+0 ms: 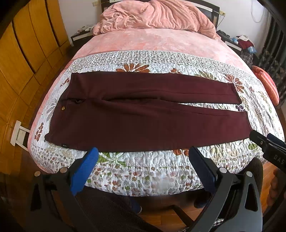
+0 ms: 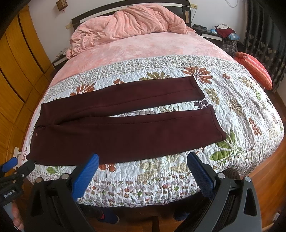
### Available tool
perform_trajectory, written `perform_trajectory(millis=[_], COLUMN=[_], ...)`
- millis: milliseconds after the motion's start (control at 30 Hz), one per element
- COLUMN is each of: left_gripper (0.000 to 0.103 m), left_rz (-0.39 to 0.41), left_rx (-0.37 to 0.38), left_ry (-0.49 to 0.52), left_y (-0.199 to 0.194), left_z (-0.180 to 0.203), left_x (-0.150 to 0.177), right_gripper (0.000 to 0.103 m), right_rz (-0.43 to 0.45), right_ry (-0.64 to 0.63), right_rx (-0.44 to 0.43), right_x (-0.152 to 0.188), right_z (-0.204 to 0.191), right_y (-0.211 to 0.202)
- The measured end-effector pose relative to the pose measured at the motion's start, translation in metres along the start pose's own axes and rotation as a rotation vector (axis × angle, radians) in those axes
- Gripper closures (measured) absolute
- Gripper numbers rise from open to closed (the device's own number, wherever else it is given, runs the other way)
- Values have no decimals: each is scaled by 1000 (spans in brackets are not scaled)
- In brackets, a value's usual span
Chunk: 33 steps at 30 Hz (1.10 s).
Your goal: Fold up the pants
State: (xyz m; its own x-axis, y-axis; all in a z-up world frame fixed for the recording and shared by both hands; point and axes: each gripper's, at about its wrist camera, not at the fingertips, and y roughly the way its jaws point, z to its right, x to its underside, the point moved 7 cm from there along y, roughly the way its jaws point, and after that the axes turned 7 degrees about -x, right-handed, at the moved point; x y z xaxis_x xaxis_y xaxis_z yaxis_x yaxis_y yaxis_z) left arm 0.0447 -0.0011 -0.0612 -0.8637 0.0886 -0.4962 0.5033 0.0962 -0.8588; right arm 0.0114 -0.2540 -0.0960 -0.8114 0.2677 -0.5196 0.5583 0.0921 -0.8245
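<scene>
Dark maroon pants [image 1: 143, 116] lie flat and unfolded across the floral quilt [image 1: 143, 171], waistband at the left, both legs stretched to the right with a narrow gap between them. They also show in the right wrist view [image 2: 116, 132]. My left gripper [image 1: 143, 155] is open and empty, just in front of the near edge of the pants. My right gripper [image 2: 143, 160] is open and empty, also at the near edge, toward the leg end. The right gripper shows at the right edge of the left wrist view [image 1: 268, 142]; the left gripper shows at the left edge of the right wrist view [image 2: 12, 171].
The bed has a pink sheet [image 1: 152, 42] and a crumpled pink blanket [image 1: 157, 16] at the headboard. An orange striped cushion [image 2: 253, 67] lies at the bed's right side. A wooden wardrobe [image 1: 21, 62] stands on the left. A cluttered nightstand [image 2: 219, 33] is at the back right.
</scene>
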Motion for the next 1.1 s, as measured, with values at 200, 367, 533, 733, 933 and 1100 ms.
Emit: perform_trajectory(millis=[200,367,533,733,933,1100], left_gripper=[3,3,3,3,3,3], left_rz=[2,5,2,2,1,0], left_rx=[-1,-3,0,1,0,-2], left_ry=[-1,-2,1,-1,0,1], left_y=[-2,-2,-2,-2,-2,-1], left_z=[0,0,0,0,0,0], left_x=[0,-1,-2,-2,-3,-4], right_gripper=[4,4,4,4,4,4], right_rz=[8,8,9,8,9,8], right_ry=[-5,-7,-7,-7,-7,-7], right_rx=[5,6,7,5,5,5], right_x=[-1,-1,-1,-1,-1,-1], right_z=[1,0,1,1,1,0], right_y=[-1,0,0,1,3,5])
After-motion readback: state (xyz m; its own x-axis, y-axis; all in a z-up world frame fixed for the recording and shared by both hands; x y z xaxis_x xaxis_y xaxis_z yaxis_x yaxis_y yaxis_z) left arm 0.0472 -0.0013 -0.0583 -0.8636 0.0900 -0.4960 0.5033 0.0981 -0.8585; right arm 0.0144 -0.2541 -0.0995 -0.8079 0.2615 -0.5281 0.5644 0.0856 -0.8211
